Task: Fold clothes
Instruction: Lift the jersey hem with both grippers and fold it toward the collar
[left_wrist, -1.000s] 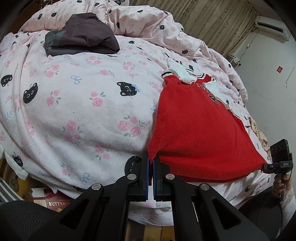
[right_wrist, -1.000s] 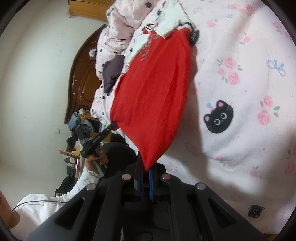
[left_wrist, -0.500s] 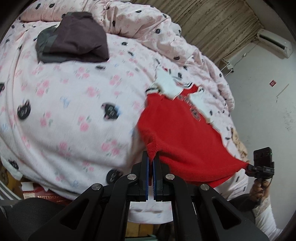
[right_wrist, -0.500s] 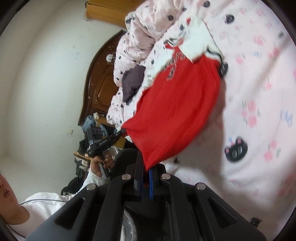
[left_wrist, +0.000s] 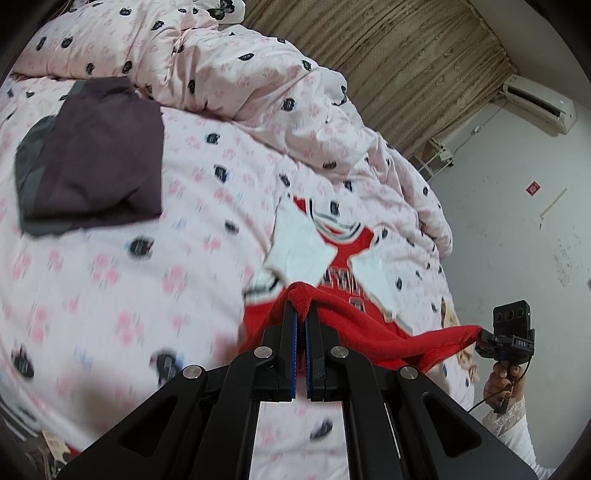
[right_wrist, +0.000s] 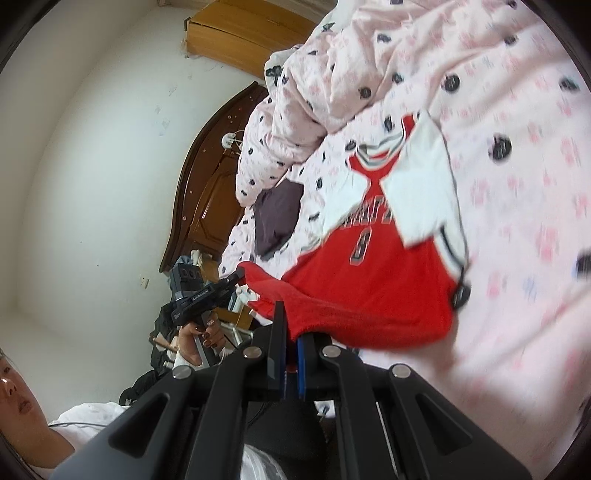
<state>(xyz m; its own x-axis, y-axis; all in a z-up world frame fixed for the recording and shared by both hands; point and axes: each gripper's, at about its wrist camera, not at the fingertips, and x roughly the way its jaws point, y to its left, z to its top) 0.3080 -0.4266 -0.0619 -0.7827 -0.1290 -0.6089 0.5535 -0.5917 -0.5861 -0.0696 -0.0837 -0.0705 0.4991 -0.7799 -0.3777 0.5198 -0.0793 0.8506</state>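
Pink cat-print bed (left_wrist: 110, 280) under it all, I've got both hem corners of the red jersey (right_wrist: 373, 280) pinched, left claw (left_wrist: 301, 317) and right claw (right_wrist: 291, 332) clamped on cloth, collar lying straight ahead.

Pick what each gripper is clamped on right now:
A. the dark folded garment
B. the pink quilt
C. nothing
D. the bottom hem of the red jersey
D: the left gripper and right gripper each pinch a hem corner of the red jersey, lifted off the bed.
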